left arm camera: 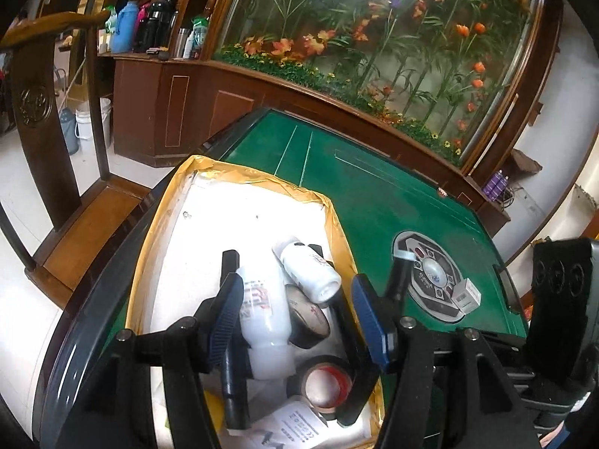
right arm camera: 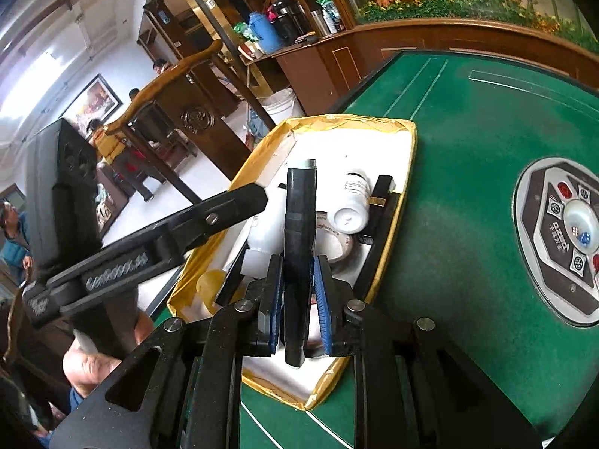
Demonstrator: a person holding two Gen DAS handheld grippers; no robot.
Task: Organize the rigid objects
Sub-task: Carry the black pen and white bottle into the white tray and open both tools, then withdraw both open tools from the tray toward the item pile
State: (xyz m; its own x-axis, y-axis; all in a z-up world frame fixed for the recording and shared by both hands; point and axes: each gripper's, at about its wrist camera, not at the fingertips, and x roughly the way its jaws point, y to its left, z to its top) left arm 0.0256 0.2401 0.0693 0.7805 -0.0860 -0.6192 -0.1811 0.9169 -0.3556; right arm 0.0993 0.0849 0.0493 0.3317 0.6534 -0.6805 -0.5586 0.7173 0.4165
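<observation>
Right gripper (right arm camera: 297, 295) clenched on a dark flat bar (right arm camera: 298, 232) at frame centre over the yellow-edged box (right arm camera: 408, 157), left gripper (left arm camera: 295, 321) spread wide above a white bottle (left arm camera: 264, 310), tape rolls (left arm camera: 325, 381) lower centre, green table (left arm camera: 374, 194) behind.
</observation>
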